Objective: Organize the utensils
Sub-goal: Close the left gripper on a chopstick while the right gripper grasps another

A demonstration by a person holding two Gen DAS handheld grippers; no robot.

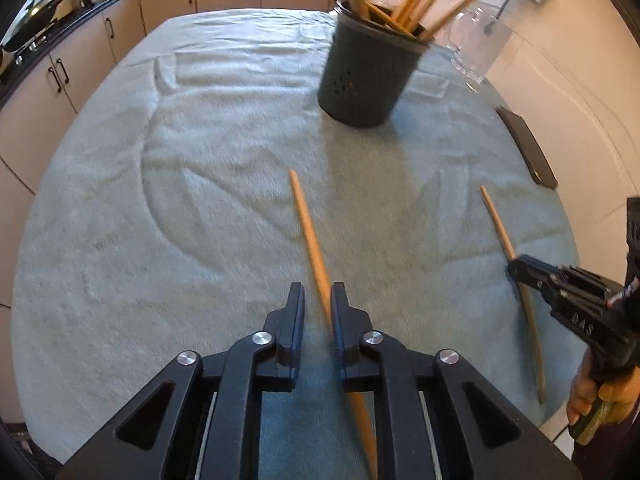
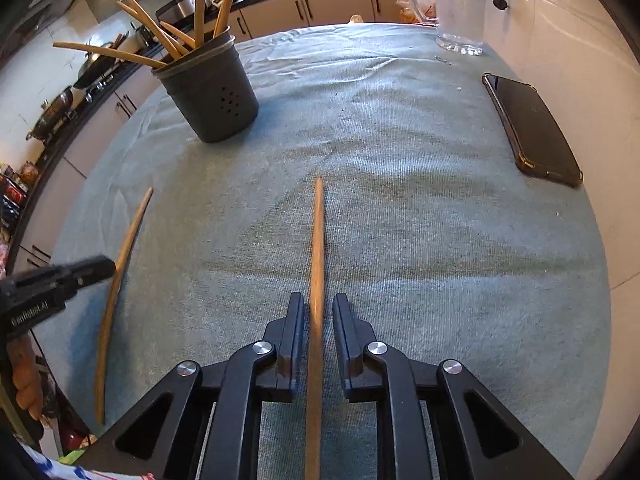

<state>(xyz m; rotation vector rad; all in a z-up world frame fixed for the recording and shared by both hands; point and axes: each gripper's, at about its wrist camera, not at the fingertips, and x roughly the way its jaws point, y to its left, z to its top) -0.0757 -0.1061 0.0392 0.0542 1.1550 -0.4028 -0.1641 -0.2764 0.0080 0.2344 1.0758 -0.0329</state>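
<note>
Two chopsticks lie loose on the table (image 1: 200, 140), which has a green cloth over it. All the other chopsticks stand in the dark pot (image 1: 368, 76) at the far side. So this looks like the picking-up step, with two left to put away.

The left hand-held gripper (image 1: 318, 292) points down at the table with the left chopstick (image 1: 306, 224) between its jaws. The jaws are close together but not squeezing. The chopstick leans on one jaw, and there is a gap on the other side. It is a bit blurry there.

The right hand-held gripper (image 2: 318, 298) is just the same. The right chopstick (image 2: 318, 232) lies straight down the middle of its jaws, with a thin gap on each side. So nothing is pinched yet. Both chopsticks point away from the person, roughly toward the pot, and are well apart from each other.

Next, I think each gripper needs to close the last little bit until it really pinches its chopstick. Then it should lift, tip the chopstick up on end, and drop it into the pot. The pot is already quite full (sticks poke out every way), so the tip must find a free spot. The pot sits more to the left side, so the left one may be easier to go first. A phone (image 2: 532, 128) and a glass jug (image 2: 460, 8) sit off to the right, out of the way.
</note>
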